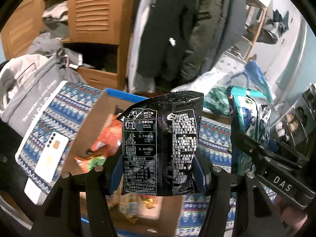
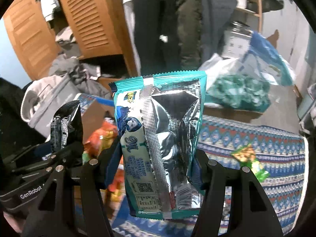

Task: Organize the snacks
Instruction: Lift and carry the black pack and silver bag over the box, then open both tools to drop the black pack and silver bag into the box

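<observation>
While both grippers hang over the patterned cloth (image 2: 256, 138), each one has a snack bag pinched upright between its fingers. The left gripper (image 1: 158, 169) is closed on the lower part of a black snack packet (image 1: 160, 142), whose back panel of white print faces the camera; the packet stands straight, its crimped top edge uppermost. Just behind and below it sits an open cardboard box (image 1: 94, 122) with a blue rim, holding orange and yellow snack packs (image 1: 106, 138). To the left of the box a white phone (image 1: 52, 154) lies flat on the cloth.

The right gripper (image 2: 158, 169) is clamped on a teal and silver snack bag (image 2: 160, 148), also upright, its silver back seam running down the middle. From the left wrist view this bag shows at the right, near the black packet but apart from it. On the cloth to the right, a small green snack packet (image 2: 250, 160) lies alone. Far behind, a pile of grey clothing (image 2: 55, 96) sits to the left, a wooden louvred cabinet (image 2: 88, 19) stands beyond it, and a green bundle (image 2: 237, 92) rests at the far right.
</observation>
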A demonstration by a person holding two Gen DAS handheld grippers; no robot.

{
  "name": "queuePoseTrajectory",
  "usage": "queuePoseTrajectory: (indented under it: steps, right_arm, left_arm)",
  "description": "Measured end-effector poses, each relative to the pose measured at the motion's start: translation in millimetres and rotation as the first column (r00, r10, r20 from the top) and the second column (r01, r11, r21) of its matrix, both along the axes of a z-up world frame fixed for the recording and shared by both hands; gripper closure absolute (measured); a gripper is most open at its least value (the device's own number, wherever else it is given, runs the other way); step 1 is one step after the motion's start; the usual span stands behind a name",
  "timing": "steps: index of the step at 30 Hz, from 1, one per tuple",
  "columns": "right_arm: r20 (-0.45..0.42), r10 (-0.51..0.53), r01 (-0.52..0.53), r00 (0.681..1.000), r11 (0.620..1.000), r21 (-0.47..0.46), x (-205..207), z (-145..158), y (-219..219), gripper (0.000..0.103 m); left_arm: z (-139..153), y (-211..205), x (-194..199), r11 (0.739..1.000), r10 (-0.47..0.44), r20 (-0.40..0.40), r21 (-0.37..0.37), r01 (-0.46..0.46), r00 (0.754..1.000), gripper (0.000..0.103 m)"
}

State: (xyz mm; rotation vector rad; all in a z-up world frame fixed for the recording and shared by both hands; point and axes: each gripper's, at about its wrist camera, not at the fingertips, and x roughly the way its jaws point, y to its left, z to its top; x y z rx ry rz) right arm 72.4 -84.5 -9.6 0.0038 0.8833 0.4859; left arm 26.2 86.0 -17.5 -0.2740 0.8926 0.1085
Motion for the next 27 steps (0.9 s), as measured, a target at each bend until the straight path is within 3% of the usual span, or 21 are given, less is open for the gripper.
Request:
queuePoseTrajectory:
  steps: [13,25,27]
  right_arm:
    - [-0.080,0.103,-0.102,0.991,0.995,0.008,-1.7,-21.6,79.6,0.041]
    - [-0.133,0.118,-0.119,0.984,0.993,-0.003,3.6,-39.4,103.8,0.040]
    - [-0.134,0.112,-0.113,0.985,0.994,0.002,5.2,-39.0,103.7,0.033]
  left_arm:
    - [-32.3,61.9,-15.7,0.994,0.108,-0.052,-0.015,-0.109,0.993,0.041]
    - [-55.8,79.9,-17.4,0.987,0.149,-0.119,-0.040,-0.154,0.982,0.040]
    - [-57.8,82.4,-17.3,0.985,0.159,-0.132,-0.046,-0.166,0.978,0.038]
